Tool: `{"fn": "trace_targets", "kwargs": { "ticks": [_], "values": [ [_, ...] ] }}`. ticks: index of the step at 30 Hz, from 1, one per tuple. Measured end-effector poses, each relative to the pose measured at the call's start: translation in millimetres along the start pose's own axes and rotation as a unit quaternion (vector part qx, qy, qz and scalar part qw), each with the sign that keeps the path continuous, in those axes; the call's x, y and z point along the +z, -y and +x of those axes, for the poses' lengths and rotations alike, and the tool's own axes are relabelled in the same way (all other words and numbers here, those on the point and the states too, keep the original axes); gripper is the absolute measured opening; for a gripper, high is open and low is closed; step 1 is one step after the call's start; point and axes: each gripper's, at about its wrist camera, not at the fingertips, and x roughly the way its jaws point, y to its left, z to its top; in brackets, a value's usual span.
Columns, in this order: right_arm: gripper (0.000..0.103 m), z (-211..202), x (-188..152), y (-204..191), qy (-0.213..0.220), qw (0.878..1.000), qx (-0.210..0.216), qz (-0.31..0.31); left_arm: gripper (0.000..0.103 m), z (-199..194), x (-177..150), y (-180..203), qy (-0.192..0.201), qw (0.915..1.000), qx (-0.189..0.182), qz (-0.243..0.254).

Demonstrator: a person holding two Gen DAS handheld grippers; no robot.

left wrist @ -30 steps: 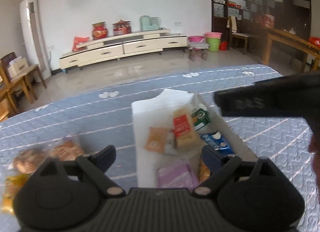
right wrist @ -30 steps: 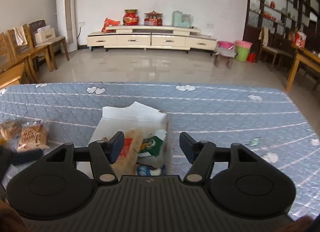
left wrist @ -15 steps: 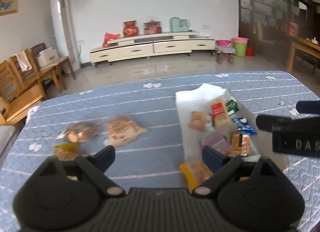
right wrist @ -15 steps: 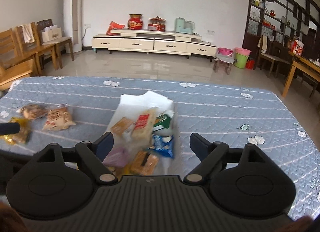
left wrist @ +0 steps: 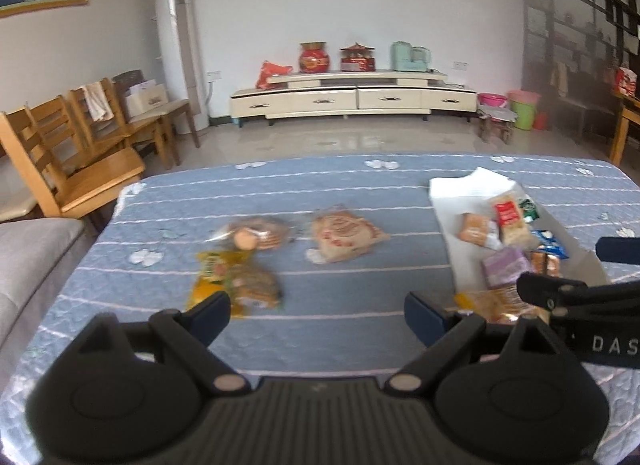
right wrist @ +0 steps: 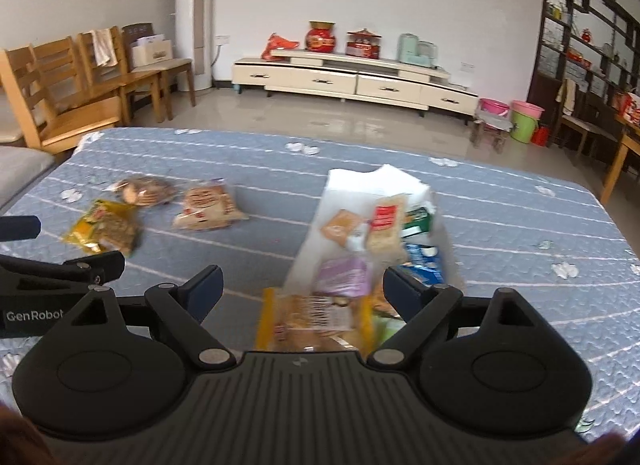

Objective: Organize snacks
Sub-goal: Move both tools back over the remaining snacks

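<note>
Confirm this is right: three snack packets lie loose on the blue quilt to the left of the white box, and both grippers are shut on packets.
Not quite. Neither gripper holds anything: the left gripper and right gripper both stand open, as each wrist view shows. Three loose packets, including the yellow packet, do lie on the quilt left of the white box.

The yellow snack bag [right wrist: 312,321] at the near end of the white box [right wrist: 360,185] is blurry, and the right gripper [right wrist: 300,285] hides its bottom.
</note>
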Motion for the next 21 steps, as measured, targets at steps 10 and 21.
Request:
{"fn": "trace_targets", "kwargs": {
  "ticks": [10, 21],
  "values": [
    [0.103, 11.5, -4.2, -49.2, -0.003, 0.998, 0.056, -0.043, 0.093, -1.3, -22.4, -64.9, -0.007, 0.9982, 0.045, -0.039],
    [0.103, 73.6, 1.2, -123.6, -0.024, 0.982, 0.144, -0.124, 0.093, 22.3, -40.8, -126.7, -0.034, 0.9922, 0.094, -0.074]
  ]
}}
